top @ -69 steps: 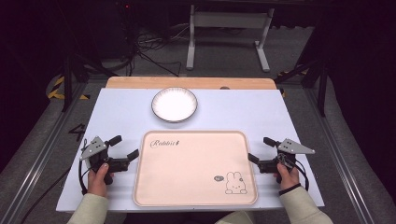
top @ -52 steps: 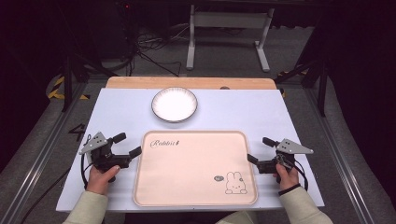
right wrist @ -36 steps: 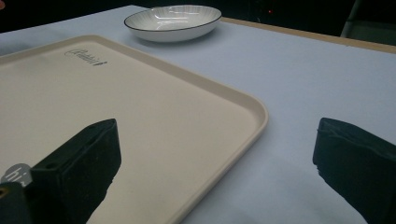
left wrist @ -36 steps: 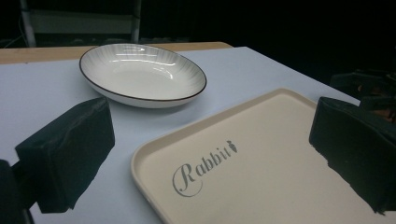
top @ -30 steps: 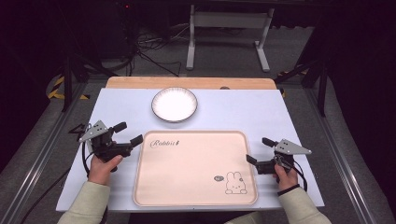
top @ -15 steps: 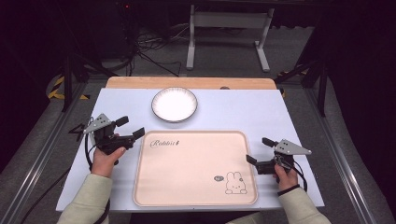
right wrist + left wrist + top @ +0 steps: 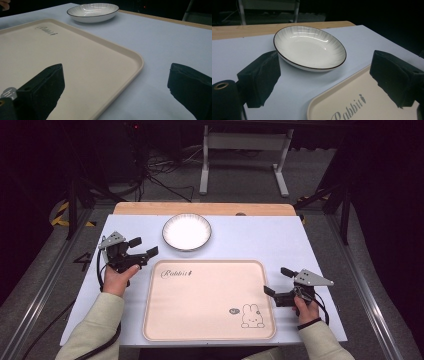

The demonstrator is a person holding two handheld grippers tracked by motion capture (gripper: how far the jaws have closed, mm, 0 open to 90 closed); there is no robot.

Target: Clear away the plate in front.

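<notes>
Tray [image 7: 82, 65] cut off at lower left, dark room behind pale blue table [image 7: 260, 240], left gripper [image 7: 143, 247] jaws spread but just narrowing, nothing between them, aimed at bowl [image 7: 309, 47], right gripper [image 7: 278, 282] released.

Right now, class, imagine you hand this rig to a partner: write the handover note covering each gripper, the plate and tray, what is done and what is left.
Left gripper: open, nothing between its jaws, which have just been closing a little; it is aimed at the white plate from the plate's left, not touching it.
Right gripper: open, empty, resting at the right edge of the tray.
Plate: on the table beyond the tray, apart from it, empty.
Tray: front centre, nothing on it.
Done: only the left approach.
Left: probably grip the plate's rim and set it on the tray.
</notes>
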